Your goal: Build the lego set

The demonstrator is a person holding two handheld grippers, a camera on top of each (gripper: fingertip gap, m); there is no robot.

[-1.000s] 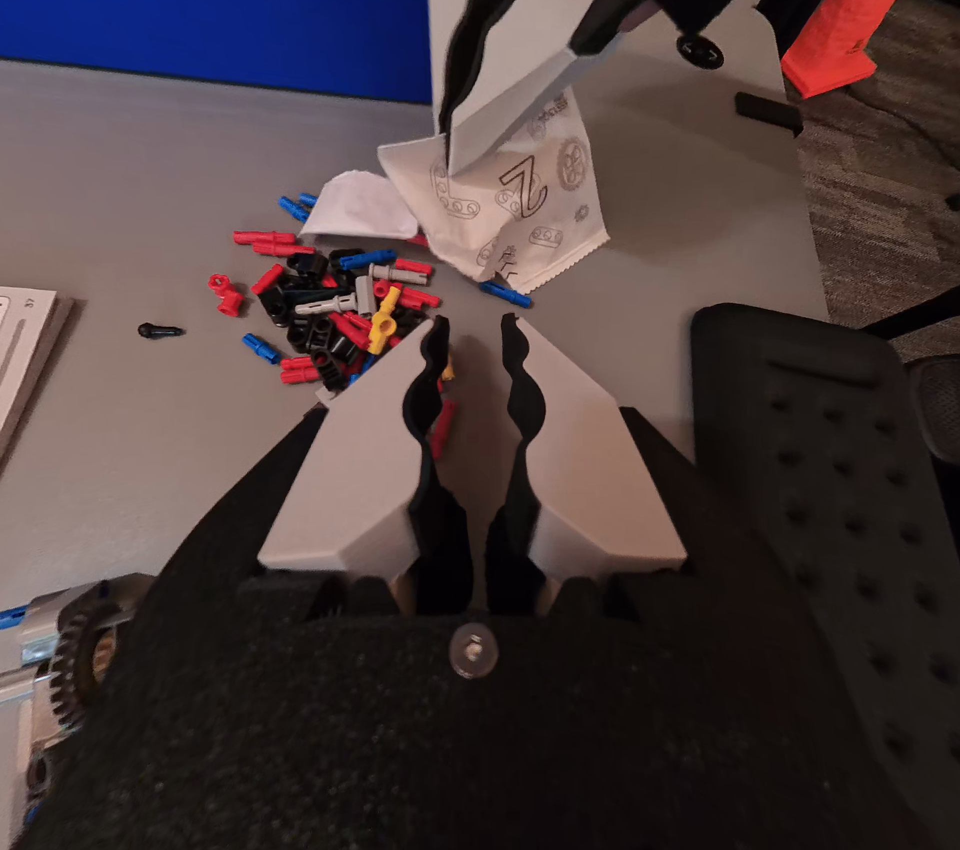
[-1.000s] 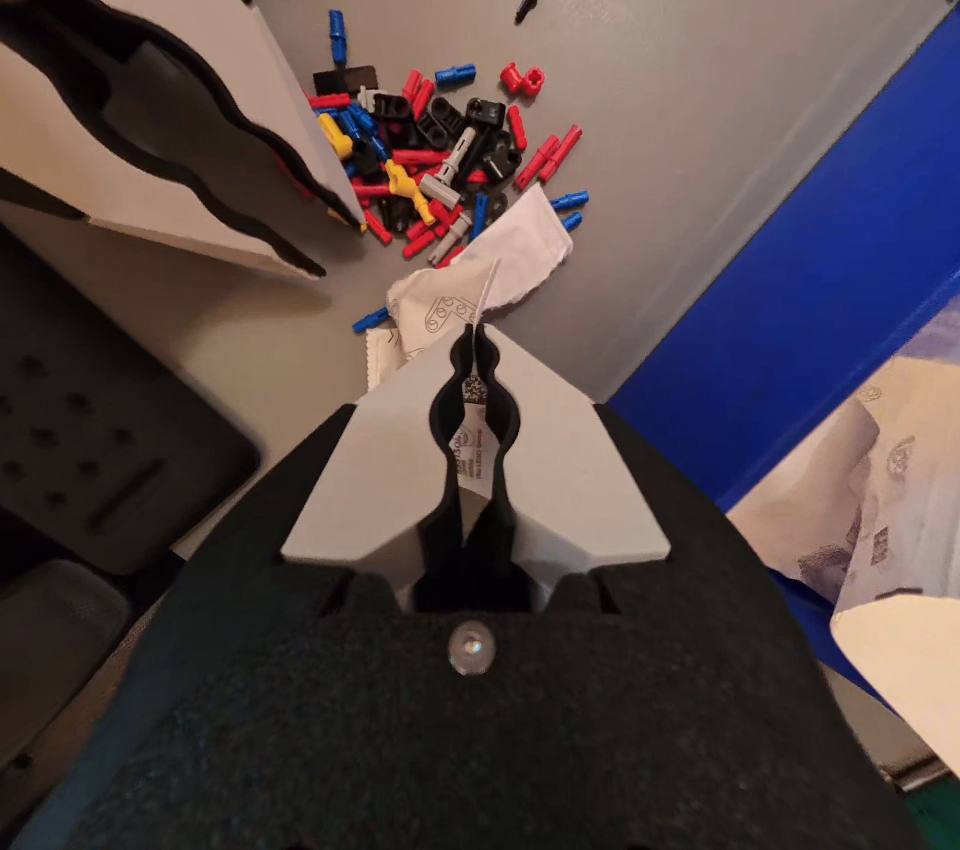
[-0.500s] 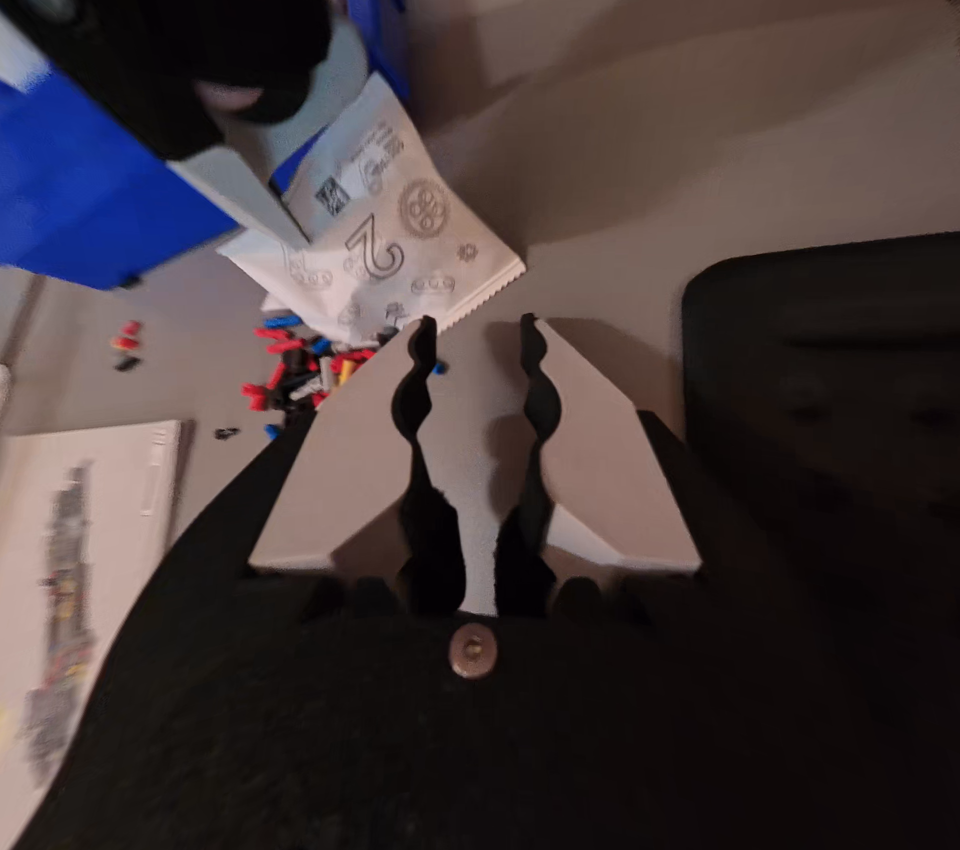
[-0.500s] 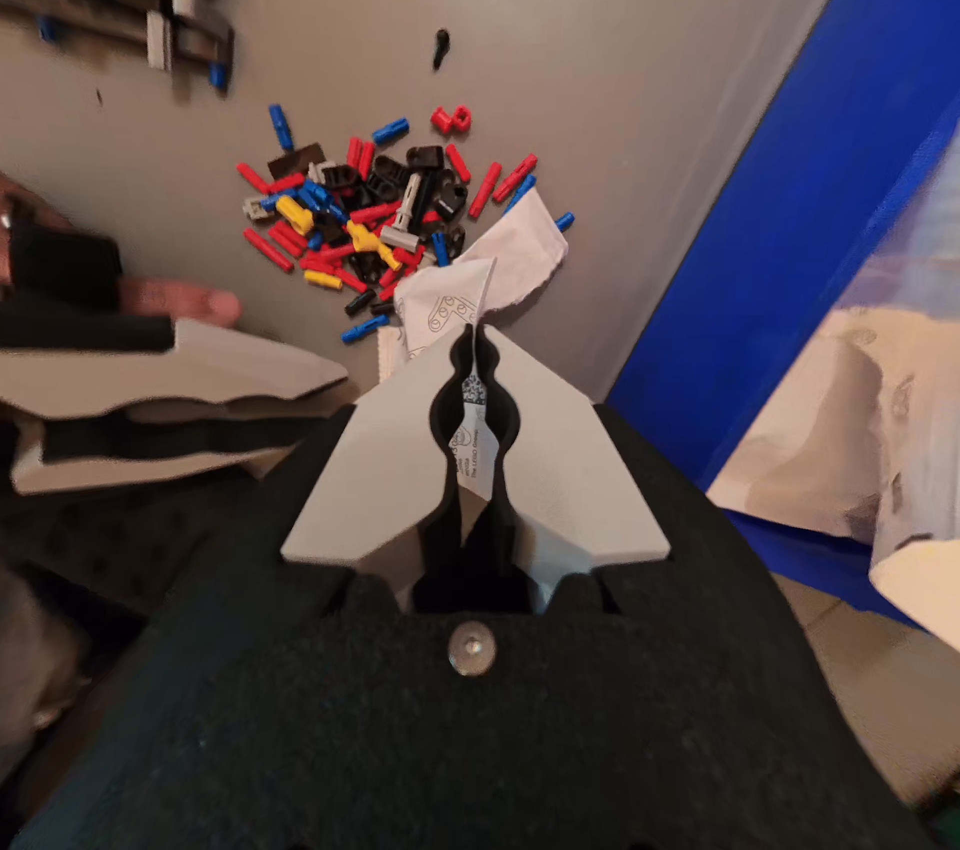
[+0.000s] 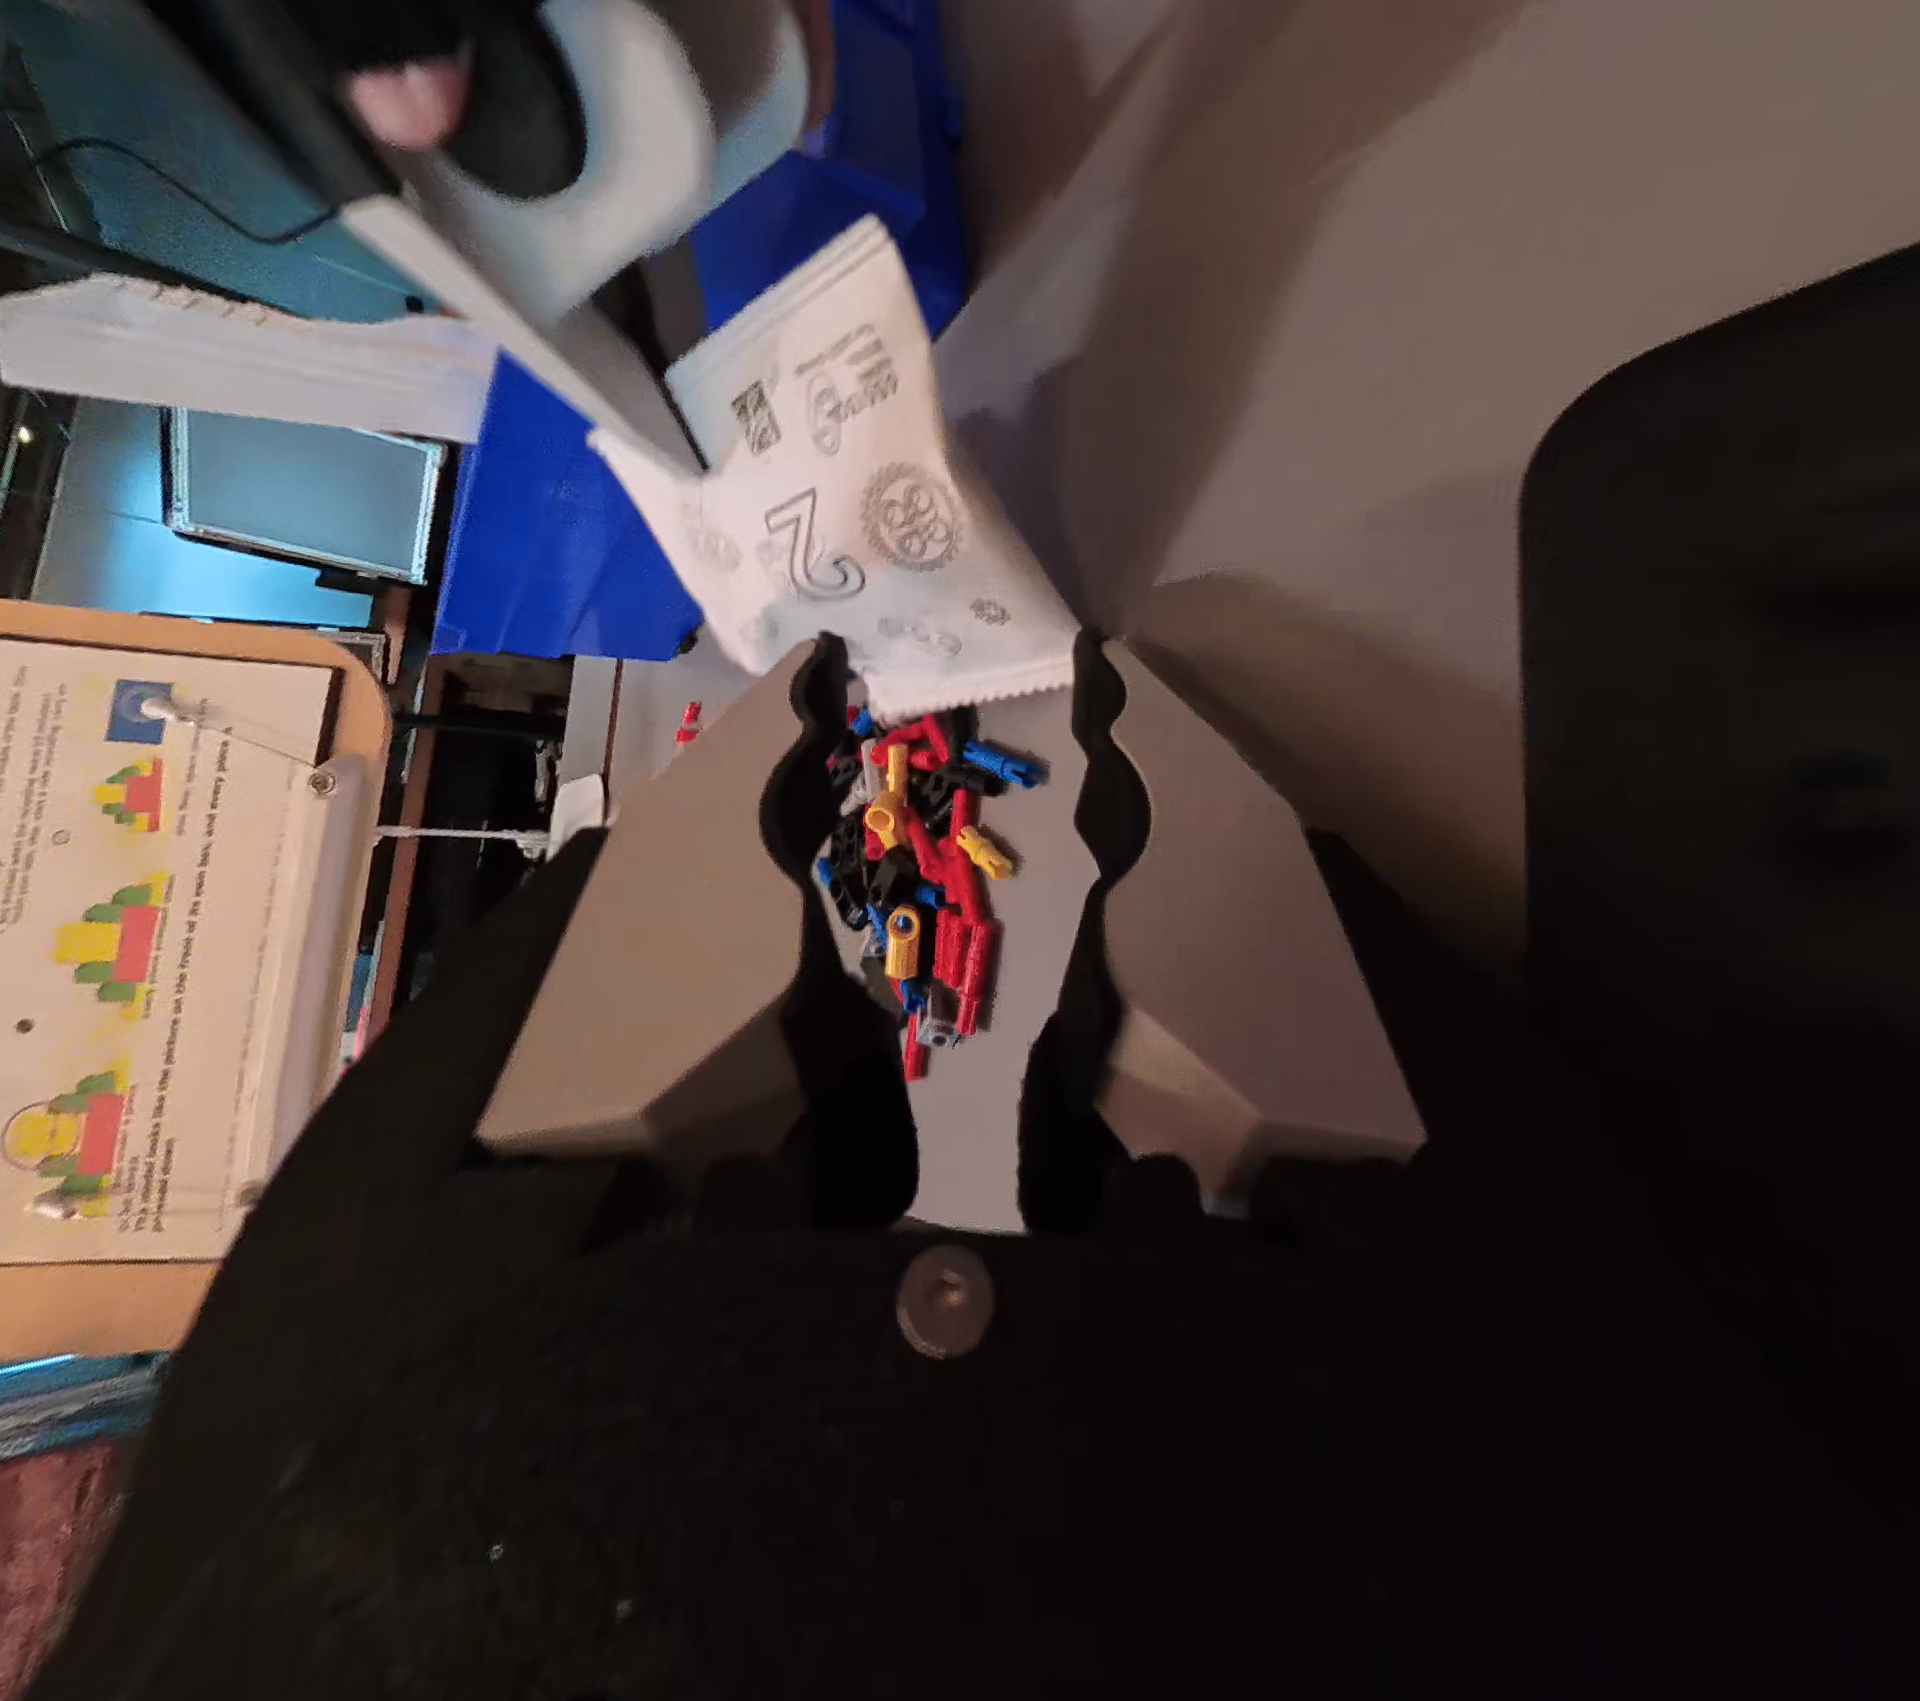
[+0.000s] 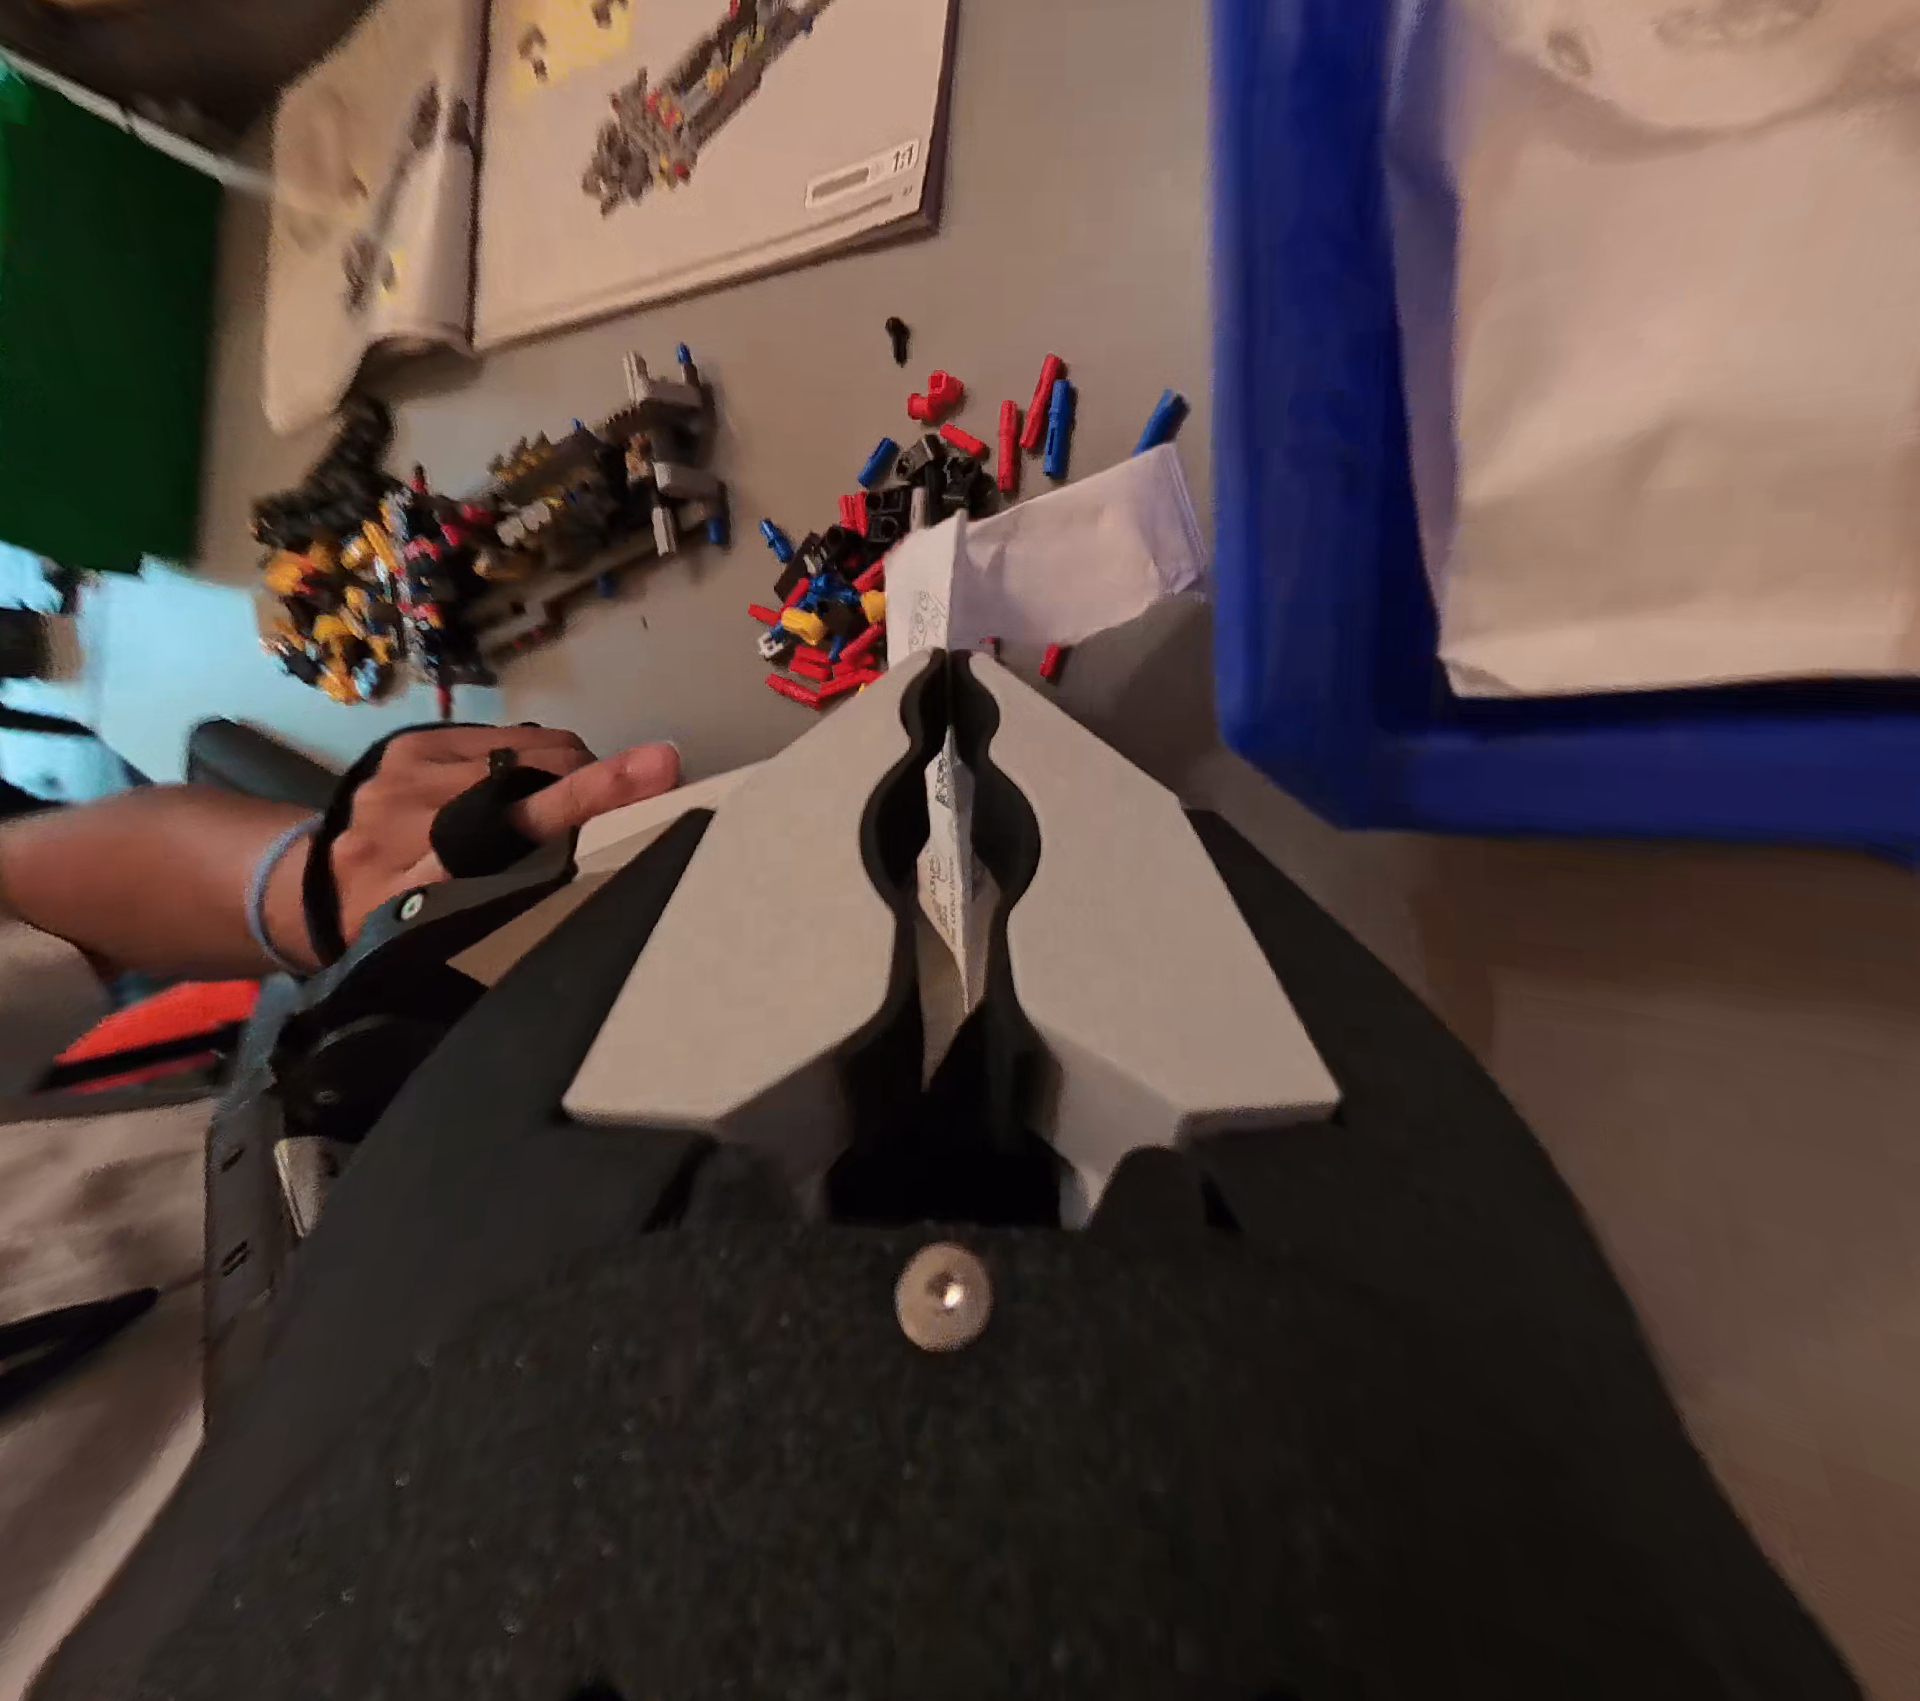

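My right gripper [image 6: 951, 664] is shut on a white paper parts bag [image 6: 1049, 571], whose edge runs down between the jaws. In the left wrist view the bag [image 5: 831, 529] hangs tilted from that gripper, over the far end of a pile of red, blue, black and yellow Lego pins [image 5: 925, 851]. My left gripper [image 5: 951, 664] is open and empty, above the table, and the pile shows between its fingers. The pile [image 6: 894, 550] lies on the grey table beside a partly built model [image 6: 499, 550].
An open instruction booklet [image 6: 717, 62] lies beyond the model. A blue bin [image 6: 1320, 301] holding more white bags stands to the right of the pile. A black chair [image 5: 1714, 716] is at the table edge. A person's hand [image 6: 468, 810] holds the left gripper. My hands' fingertips stand some 7 cm from each other.
Both views have swung round. The right gripper has kept its hold and lifted the bag over the pile's far end. The left gripper stays open; the pile now shows between its fingers.
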